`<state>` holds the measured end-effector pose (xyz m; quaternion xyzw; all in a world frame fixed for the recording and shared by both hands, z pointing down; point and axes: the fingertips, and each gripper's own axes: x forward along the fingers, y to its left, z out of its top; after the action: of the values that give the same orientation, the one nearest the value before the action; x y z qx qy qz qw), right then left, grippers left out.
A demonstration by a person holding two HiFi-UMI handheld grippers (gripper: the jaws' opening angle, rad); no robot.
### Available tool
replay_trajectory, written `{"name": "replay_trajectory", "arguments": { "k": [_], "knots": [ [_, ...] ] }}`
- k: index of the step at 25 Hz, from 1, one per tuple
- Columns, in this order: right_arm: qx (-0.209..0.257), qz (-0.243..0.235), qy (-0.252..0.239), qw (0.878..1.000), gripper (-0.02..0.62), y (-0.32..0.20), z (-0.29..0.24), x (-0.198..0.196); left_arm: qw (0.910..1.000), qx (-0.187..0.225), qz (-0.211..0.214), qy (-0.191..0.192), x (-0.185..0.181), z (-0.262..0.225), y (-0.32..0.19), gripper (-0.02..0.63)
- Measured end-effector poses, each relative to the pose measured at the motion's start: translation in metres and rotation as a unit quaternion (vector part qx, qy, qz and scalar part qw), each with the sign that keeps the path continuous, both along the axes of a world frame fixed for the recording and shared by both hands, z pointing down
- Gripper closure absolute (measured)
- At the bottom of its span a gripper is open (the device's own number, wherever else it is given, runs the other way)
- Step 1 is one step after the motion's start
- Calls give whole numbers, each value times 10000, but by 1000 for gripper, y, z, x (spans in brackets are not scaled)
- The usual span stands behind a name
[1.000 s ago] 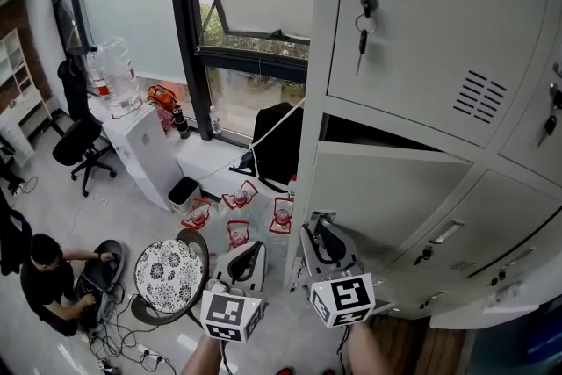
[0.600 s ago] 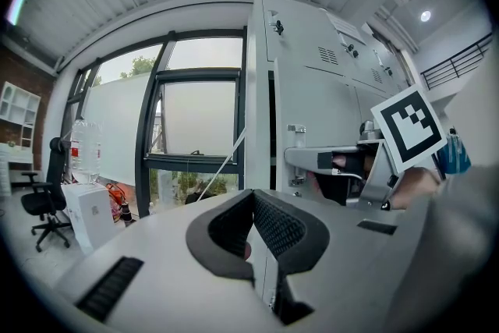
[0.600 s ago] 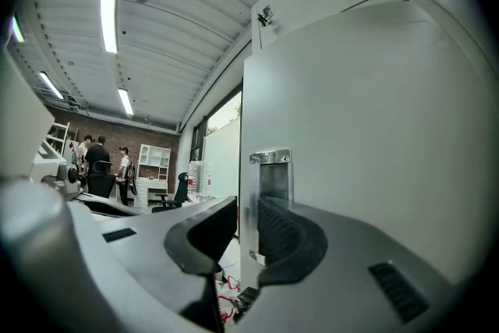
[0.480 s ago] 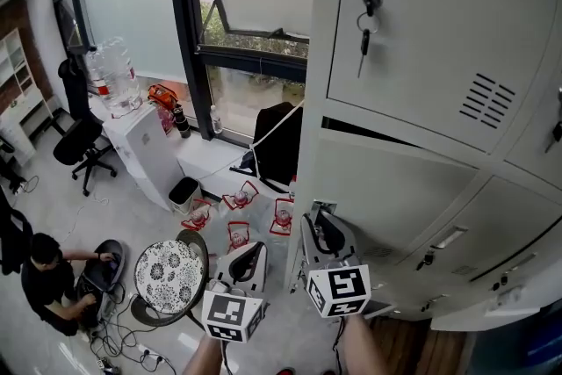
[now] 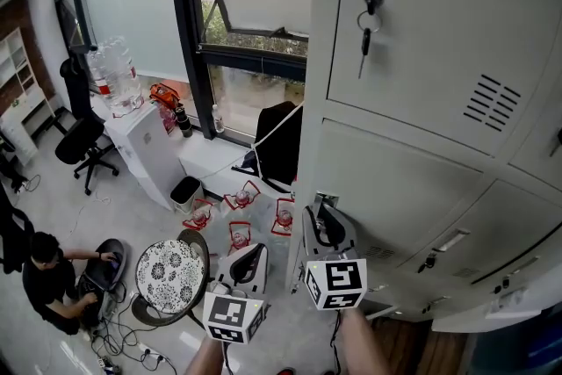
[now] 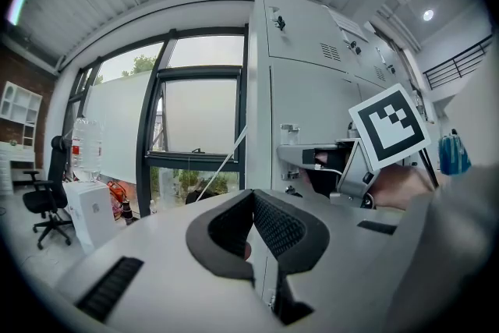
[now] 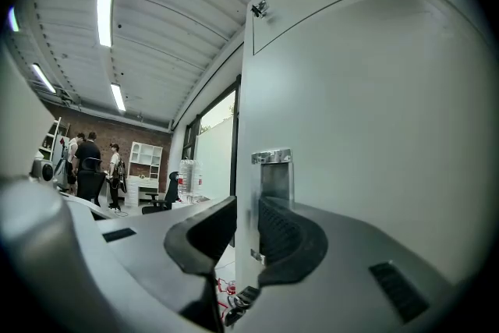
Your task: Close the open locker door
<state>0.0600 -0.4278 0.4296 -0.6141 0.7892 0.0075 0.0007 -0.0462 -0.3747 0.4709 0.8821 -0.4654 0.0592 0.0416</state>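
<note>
- The left tool hung low, short of the lockers, its jaws together on nothing, apparently held clear as the spare.
- The right tool appeared clamped on the free left edge of the locker door, probably to guide it home.
- That door lay about flush in the second row, seemingly shut.

The locker door, which had stood ajar with a dark gap along its top edge, swung in bit by bit until the gap closed and it sat flush with the cabinet front. The right gripper, its jaws astride the door's left edge, went in with it. Its marker cube shifted slightly up and left in the head view.
</note>
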Motion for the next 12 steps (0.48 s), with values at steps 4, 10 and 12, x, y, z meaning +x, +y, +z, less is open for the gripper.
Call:
{"name": "replay_trajectory", "arguments": {
  "k": [4, 10, 12],
  "knots": [
    [-1, 50, -5, 10000, 503, -4, 1, 1, 10000, -9, 7, 3, 3, 1, 0, 584],
    [-11, 119, 4, 9999, 503, -11, 1, 5, 10000, 2, 10, 16, 5, 0, -1, 584],
    [4, 154, 6, 9999, 502, -12, 1, 5, 10000, -1, -9, 14, 4, 0, -2, 584]
  ]
}}
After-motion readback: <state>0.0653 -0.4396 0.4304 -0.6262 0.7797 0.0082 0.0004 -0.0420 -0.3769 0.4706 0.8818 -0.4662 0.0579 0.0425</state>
